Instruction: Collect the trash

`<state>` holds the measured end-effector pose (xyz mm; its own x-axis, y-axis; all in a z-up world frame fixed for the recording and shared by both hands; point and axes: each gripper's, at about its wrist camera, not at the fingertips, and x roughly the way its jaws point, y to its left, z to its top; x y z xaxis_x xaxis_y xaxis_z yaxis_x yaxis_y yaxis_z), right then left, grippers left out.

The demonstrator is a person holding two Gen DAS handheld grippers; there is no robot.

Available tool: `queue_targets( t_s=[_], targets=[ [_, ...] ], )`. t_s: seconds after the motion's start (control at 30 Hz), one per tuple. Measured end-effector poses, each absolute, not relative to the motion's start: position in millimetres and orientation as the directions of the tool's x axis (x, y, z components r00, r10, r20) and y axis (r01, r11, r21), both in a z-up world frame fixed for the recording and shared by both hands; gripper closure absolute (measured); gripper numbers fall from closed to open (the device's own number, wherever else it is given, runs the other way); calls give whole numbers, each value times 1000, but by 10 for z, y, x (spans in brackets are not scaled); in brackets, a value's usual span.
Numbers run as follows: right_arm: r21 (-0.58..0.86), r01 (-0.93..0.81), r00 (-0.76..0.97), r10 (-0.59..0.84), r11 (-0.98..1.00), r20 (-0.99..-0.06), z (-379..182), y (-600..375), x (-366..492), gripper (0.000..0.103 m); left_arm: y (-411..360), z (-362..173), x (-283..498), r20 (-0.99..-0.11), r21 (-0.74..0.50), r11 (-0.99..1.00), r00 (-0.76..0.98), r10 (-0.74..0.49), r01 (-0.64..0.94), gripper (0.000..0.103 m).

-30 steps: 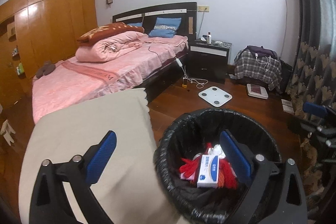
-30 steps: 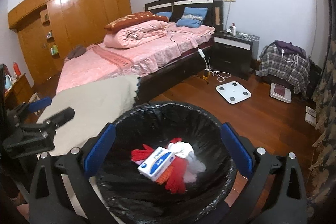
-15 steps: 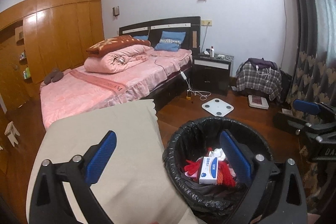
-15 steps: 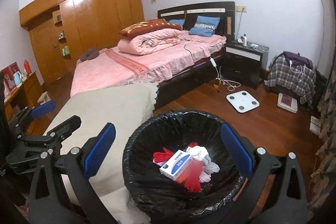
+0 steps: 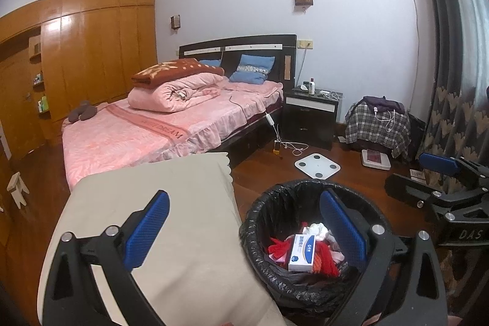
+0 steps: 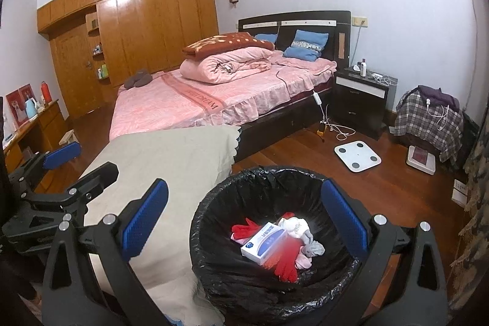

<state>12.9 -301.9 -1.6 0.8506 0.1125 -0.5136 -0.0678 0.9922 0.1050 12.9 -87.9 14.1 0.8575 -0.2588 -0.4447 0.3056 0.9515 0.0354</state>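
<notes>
A bin lined with a black bag [image 5: 266,222] [image 6: 244,182] stands on the wood floor beside a beige-covered table [image 5: 171,197] [image 6: 171,155]. Inside lie a white and blue box [image 5: 302,252] [image 6: 265,238], red gloves [image 6: 285,265] and crumpled white and pink cloth [image 6: 295,224]. My left gripper [image 5: 244,213] is open and empty, above the table edge and the bin's left rim. My right gripper [image 6: 244,203] is open and empty, above the bin. Each gripper shows in the other's view, the right one [image 5: 440,173] at the right and the left one [image 6: 70,161] at the left.
A pink bed [image 6: 214,93] with a folded quilt stands behind the table. A dark nightstand [image 6: 360,100], cables, a white scale [image 6: 357,156], a second scale [image 6: 421,159] and a plaid-covered seat [image 6: 428,118] are to the right. Wooden wardrobes [image 6: 137,32] line the left wall. A patterned curtain [image 5: 458,118] hangs at the right.
Both grippers have risen and drawn back from the bin, so more of the room and bed shows. The trash in the bin has not moved. Both stay open.
</notes>
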Motion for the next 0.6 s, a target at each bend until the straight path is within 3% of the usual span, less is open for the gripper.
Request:
queue_targets(
  t_s=[0.6],
  targets=[
    [103,-69,850,113,992,-514,-14,-3005,146,6,-854,143,114,-445,34,954,859,-253,298,6]
  ],
)
